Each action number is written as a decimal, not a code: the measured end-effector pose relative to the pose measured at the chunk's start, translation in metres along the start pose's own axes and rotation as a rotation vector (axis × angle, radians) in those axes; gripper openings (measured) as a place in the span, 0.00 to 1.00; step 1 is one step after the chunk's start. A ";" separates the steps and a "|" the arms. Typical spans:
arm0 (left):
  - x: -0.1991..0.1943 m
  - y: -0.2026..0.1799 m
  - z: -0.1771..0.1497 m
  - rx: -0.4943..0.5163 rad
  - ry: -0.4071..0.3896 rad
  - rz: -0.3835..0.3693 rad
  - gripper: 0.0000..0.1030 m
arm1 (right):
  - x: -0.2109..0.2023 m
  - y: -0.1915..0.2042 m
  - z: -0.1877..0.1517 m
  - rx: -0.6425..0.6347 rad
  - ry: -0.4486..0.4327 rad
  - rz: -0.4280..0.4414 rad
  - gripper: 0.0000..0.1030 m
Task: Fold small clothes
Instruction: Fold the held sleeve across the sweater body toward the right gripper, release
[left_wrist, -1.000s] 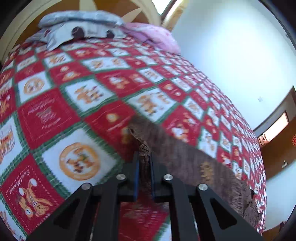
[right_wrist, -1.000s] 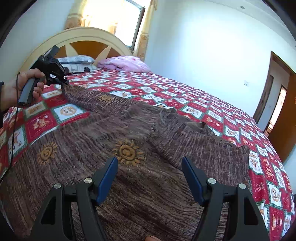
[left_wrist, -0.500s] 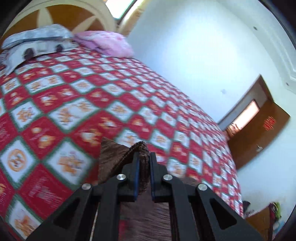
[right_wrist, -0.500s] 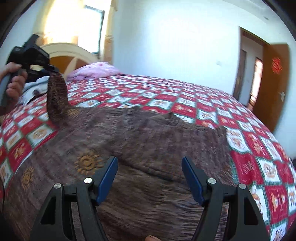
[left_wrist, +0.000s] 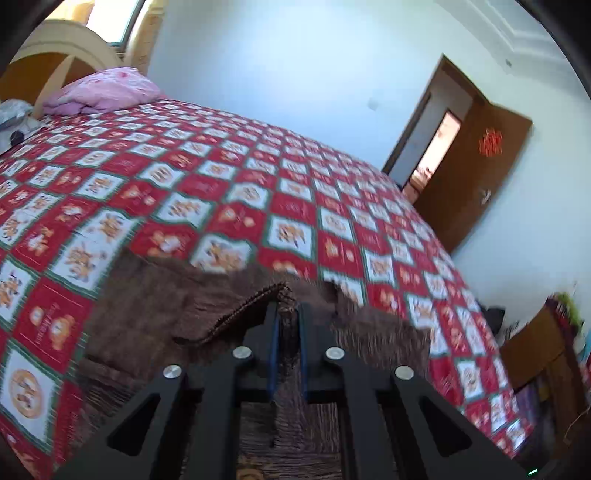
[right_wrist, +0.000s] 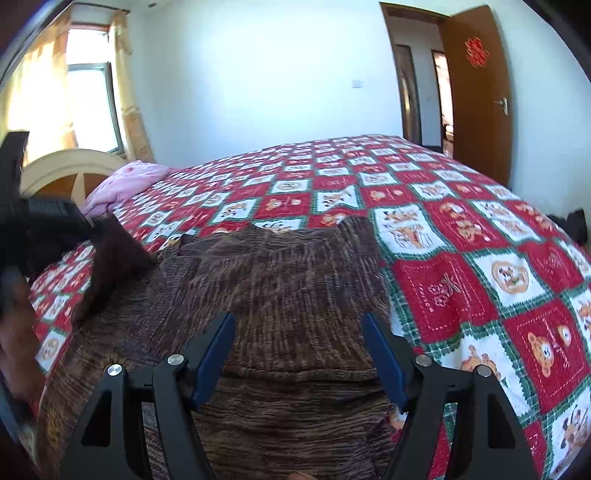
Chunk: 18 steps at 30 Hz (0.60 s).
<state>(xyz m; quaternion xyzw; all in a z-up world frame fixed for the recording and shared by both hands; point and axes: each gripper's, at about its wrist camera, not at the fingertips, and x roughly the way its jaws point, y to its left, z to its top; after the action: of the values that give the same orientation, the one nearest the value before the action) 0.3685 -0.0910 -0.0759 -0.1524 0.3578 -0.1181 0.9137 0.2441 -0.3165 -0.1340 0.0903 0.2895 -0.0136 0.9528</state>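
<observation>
A brown knitted sweater (right_wrist: 280, 280) lies spread on a bed with a red, white and green patchwork quilt (right_wrist: 480, 258). My left gripper (left_wrist: 286, 314) is shut on the sweater's sleeve end (left_wrist: 258, 299) and holds it lifted above the body of the sweater (left_wrist: 147, 306). In the right wrist view that same left gripper (right_wrist: 48, 221) appears at the left edge, with the sleeve (right_wrist: 110, 251) hanging from it down to the sweater. My right gripper (right_wrist: 299, 332) hovers open over the near part of the sweater, nothing between its fingers.
A pink pillow (left_wrist: 99, 90) and a cream and wood headboard (right_wrist: 66, 170) stand at the head of the bed. A brown door (right_wrist: 476, 85) stands open in the far wall. A window (right_wrist: 88, 103) with curtains is at the left. A hand (right_wrist: 14, 332) holds the left gripper's handle.
The left gripper has lifted the sleeve off the quilt and carried it across over the sweater's body. Both cameras have swung toward the door side of the room. The right gripper stayed open.
</observation>
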 end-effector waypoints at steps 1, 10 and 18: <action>0.012 -0.010 -0.012 0.029 0.018 0.012 0.09 | 0.001 -0.001 0.000 0.004 0.002 -0.001 0.70; 0.002 -0.041 -0.057 0.310 0.019 0.086 0.68 | 0.005 -0.003 -0.002 -0.007 0.011 -0.008 0.70; -0.026 0.066 -0.023 0.374 -0.127 0.579 0.88 | 0.001 0.026 -0.008 -0.152 0.002 0.054 0.70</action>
<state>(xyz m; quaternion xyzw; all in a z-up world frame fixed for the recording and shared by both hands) 0.3417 -0.0255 -0.0999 0.1184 0.3010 0.0921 0.9418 0.2420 -0.2891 -0.1367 0.0258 0.2883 0.0342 0.9566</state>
